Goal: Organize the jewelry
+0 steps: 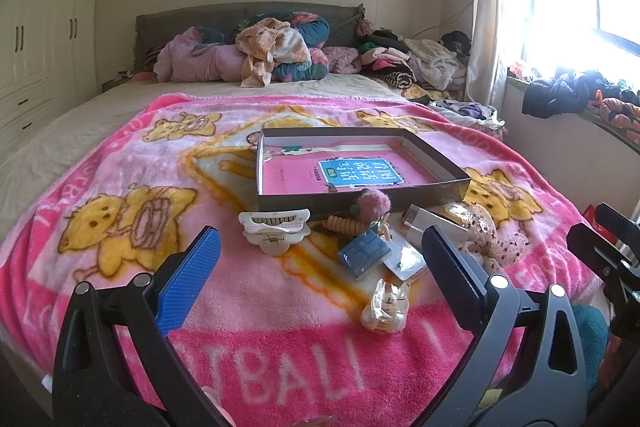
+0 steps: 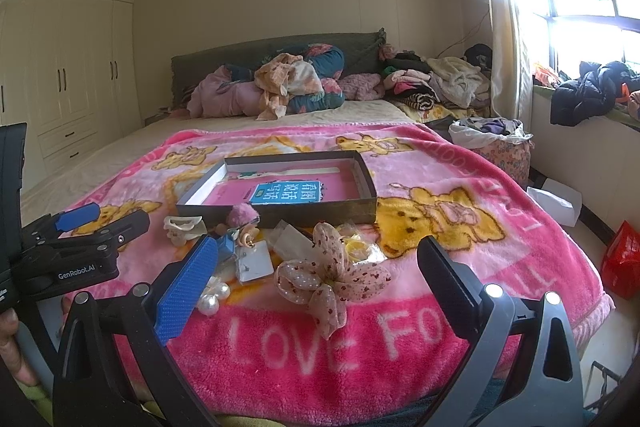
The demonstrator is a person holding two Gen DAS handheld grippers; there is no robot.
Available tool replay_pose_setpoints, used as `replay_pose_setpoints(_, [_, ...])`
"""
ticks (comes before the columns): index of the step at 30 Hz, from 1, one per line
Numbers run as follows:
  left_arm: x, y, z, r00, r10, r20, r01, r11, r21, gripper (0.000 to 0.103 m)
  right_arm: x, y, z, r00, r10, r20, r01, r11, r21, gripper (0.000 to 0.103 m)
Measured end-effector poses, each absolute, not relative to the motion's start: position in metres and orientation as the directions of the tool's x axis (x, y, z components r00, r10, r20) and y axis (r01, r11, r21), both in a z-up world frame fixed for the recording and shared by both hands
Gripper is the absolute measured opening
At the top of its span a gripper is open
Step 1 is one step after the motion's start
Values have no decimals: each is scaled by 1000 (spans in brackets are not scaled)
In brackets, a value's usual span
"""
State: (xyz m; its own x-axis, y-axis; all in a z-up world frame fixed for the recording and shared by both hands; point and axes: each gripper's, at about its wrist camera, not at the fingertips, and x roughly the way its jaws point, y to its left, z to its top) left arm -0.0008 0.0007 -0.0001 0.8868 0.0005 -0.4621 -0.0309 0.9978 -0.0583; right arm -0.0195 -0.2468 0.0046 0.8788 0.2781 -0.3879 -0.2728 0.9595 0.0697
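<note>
A shallow dark box [image 1: 360,201] [image 2: 280,213] lies on the pink blanket with a pink book inside. In front of it is a pile of accessories: a white hair claw [image 1: 274,229] [image 2: 182,227], a pink pompom tie [image 1: 374,203] [image 2: 242,214], a blue clip [image 1: 364,254], a card in a bag [image 1: 406,261] [image 2: 252,261], a clear claw clip [image 1: 386,307], pearls [image 2: 214,297] and a spotted fabric bow [image 2: 332,277] [image 1: 494,237]. My left gripper [image 1: 320,275] is open and empty before the pile. My right gripper [image 2: 318,283] is open and empty around the bow.
The bed [image 1: 100,115] fills the room, with heaped clothes [image 1: 272,51] at the headboard. Wardrobes [image 2: 64,75] stand left. A window ledge with clothes [image 2: 592,91] is right. A red bag [image 2: 622,259] and a white box [image 2: 556,205] lie on the floor.
</note>
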Motion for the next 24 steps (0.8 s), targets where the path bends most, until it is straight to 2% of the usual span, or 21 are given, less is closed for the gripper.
replay_pose_setpoints(24, [4,-2,4,887,-1,-461,-29,998,-57,92,-20,-243,5,876,280,-392,-275,959,71,97])
